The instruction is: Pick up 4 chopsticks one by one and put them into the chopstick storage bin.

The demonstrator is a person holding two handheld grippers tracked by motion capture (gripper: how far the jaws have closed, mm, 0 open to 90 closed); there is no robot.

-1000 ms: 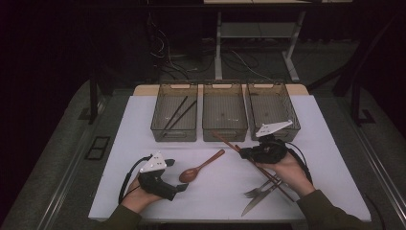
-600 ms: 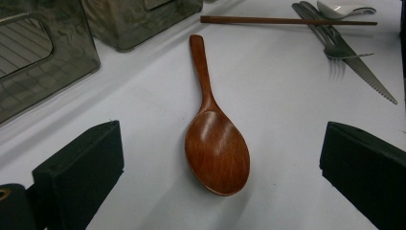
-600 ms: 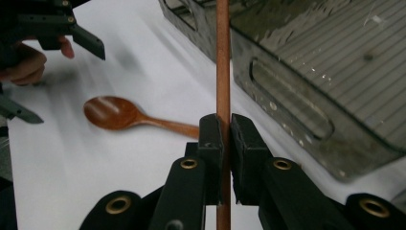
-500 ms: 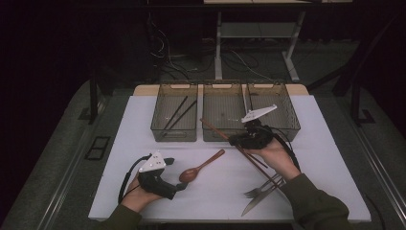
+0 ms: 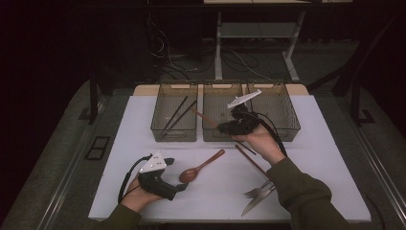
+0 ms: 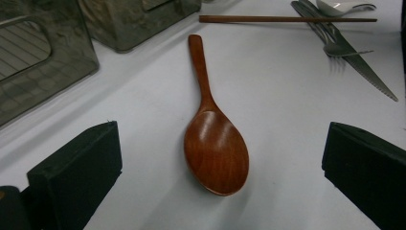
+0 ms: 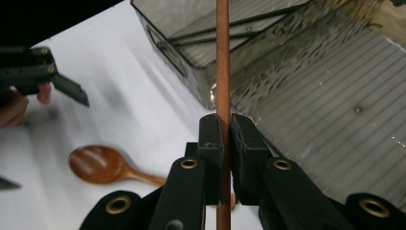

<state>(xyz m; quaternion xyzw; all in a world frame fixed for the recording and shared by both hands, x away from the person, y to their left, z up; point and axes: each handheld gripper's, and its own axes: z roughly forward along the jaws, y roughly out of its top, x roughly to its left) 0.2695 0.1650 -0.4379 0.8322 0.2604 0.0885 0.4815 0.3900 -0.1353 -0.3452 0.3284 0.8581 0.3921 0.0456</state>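
Right gripper view shows the right hand-held gripper point(image 7: 223, 143) clenched on a slim, reddish-brown wooden chopstick point(image 7: 222, 57).

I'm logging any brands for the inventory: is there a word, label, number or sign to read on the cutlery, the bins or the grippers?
None: no text can be read in these pictures.
The brown wooden spoon, the brown wooden chopstick, the steel fork and knife, and the three clear ribbed plastic bins all look unmarked.
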